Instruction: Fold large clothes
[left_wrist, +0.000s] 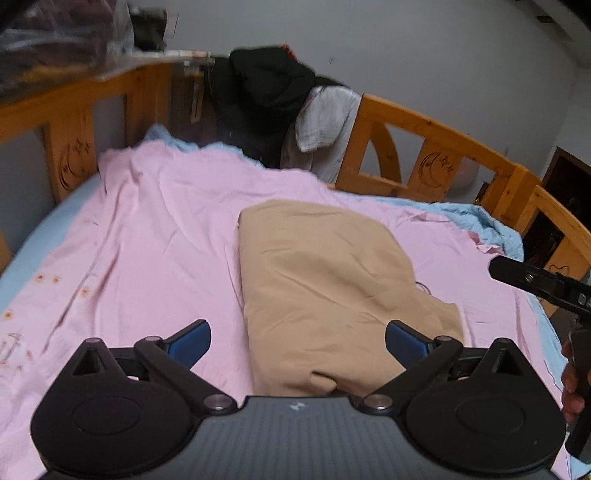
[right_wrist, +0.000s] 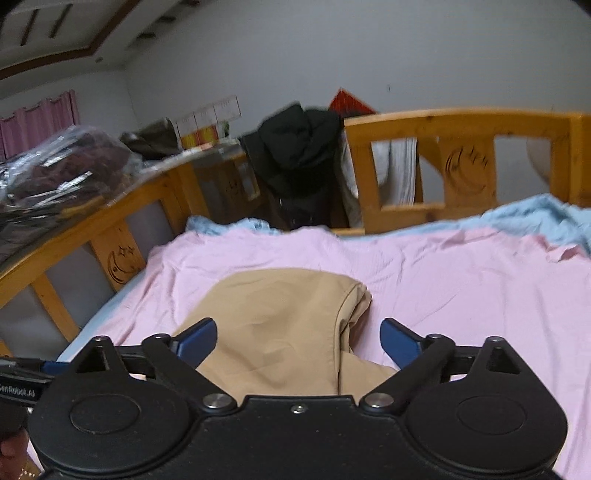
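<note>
- On the bed, your folded tan garment (left_wrist: 332, 288) lies on a pink sheet (left_wrist: 155, 229), with a light blue sheet (left_wrist: 480, 218) showing at the edges.
- Your left gripper (left_wrist: 297, 341) has its blue-padded fingers (left_wrist: 192, 341) spread wide; nothing is pinched between them. The near end of the garment lies below the gap, and no pad presses on it.
- Your right gripper (right_wrist: 298, 341) also stands wide open, holding nothing. Its left finger (right_wrist: 197, 339) overlaps the garment's edge in the picture; whether it touches the cloth, you cannot tell.
- Only the left wrist view shows the garment's full outline, including its rounded far end and the bulky fold nearest you.
- Only the left wrist view shows your right gripper from outside, as a black bar (left_wrist: 535, 284) at the right edge, with fingers of your hand (left_wrist: 570, 380) wrapped around the handle below it.
- Only the right wrist view shows a seam curving along the garment's right side, plus part of the left gripper (right_wrist: 22, 373) at the lower left edge.
- Both views show the wooden bed rail (left_wrist: 424, 144) with moon and star carvings, and a black jacket (left_wrist: 266, 96) hanging over it beside a pale cloth (left_wrist: 325, 122).
- Only the right wrist view shows pink curtains (right_wrist: 40, 114) and a clear plastic bag (right_wrist: 62, 170) of dark clothes sharply; the left view blurs that bag.
</note>
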